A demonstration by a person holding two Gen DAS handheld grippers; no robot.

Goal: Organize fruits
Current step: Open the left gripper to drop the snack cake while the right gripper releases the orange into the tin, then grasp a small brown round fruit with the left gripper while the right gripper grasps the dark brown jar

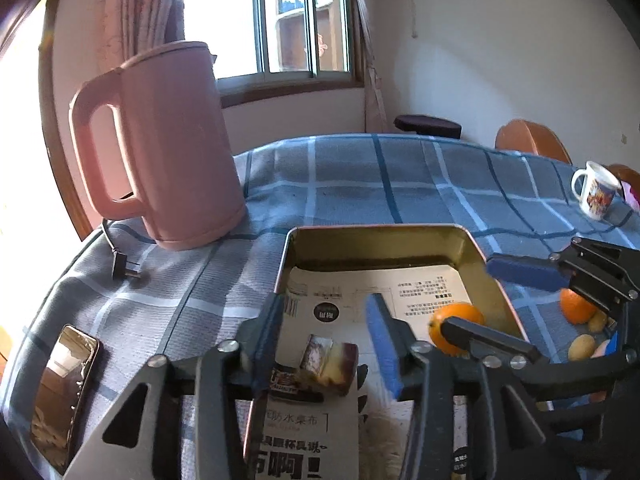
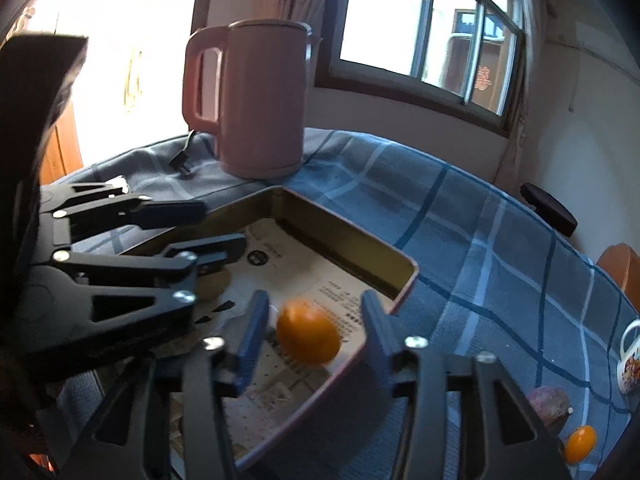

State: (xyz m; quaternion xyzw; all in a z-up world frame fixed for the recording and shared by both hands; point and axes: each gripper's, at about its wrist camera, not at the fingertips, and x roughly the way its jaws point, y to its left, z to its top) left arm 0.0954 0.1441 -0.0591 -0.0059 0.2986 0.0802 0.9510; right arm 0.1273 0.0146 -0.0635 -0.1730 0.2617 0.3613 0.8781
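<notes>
The orange [image 2: 307, 336] in the tray [image 2: 352, 248] is smeared by blur in the right wrist view; in the left one a black finger [image 1: 486, 338] covers part of it. The tray's near end is lost behind gripper frames. By the table's right edge a second orange [image 1: 576, 306] is half hidden, and the mug [image 2: 630, 364] is cut by the picture's edge

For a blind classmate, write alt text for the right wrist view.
An orange lies free between the open right gripper pads, inside a paper-lined tray on a blue checked cloth. The left gripper reaches over the tray; a pink kettle stands behind.
</notes>
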